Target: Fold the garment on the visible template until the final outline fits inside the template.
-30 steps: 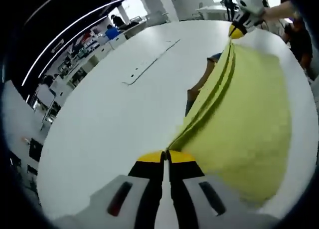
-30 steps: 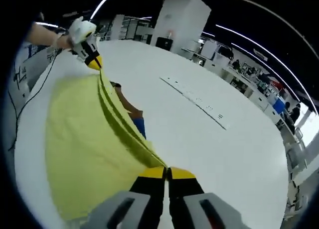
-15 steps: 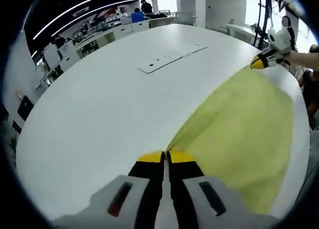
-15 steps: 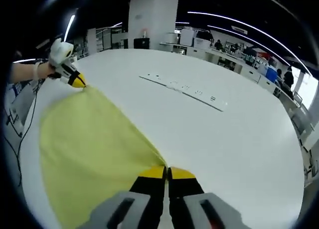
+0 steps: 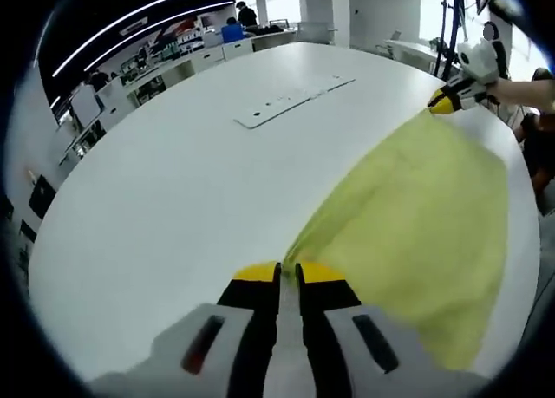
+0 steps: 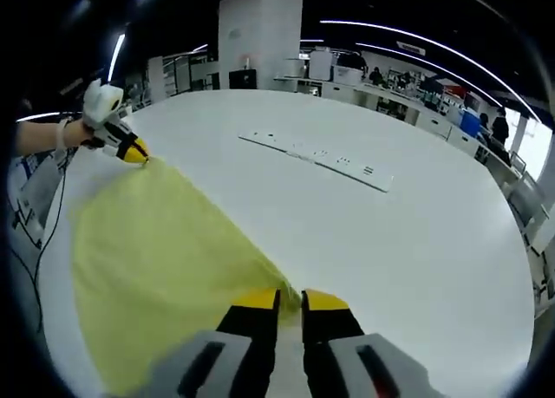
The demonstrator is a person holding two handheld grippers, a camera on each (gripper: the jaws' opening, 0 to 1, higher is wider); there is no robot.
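Risk: yellow cloth [image 5: 416, 216] springing back unfolded. Left gripper [image 5: 288, 275] jaws parted narrowly at six o'clock; right gripper [image 6: 290, 300] likewise, edges barely pinched.

Open-plan lab, workbench rows [image 6: 408, 103], ceiling strip lights [image 6: 408, 47]

A large white table [image 5: 173, 199] spreads across both views. A long, flat white strip with small dark marks [image 5: 290, 103] lies on it, well away from the near edge; in the right gripper view the same strip [image 6: 316, 158] runs slantwise across the tabletop. Beyond the table stand a wide white pillar [image 6: 258, 34] and rows of desks [image 5: 186, 60] with seated people [image 5: 236, 25]. Long ceiling light strips [image 6: 416, 47] arc overhead. A dark cable [image 6: 48, 216] hangs by the table's edge.
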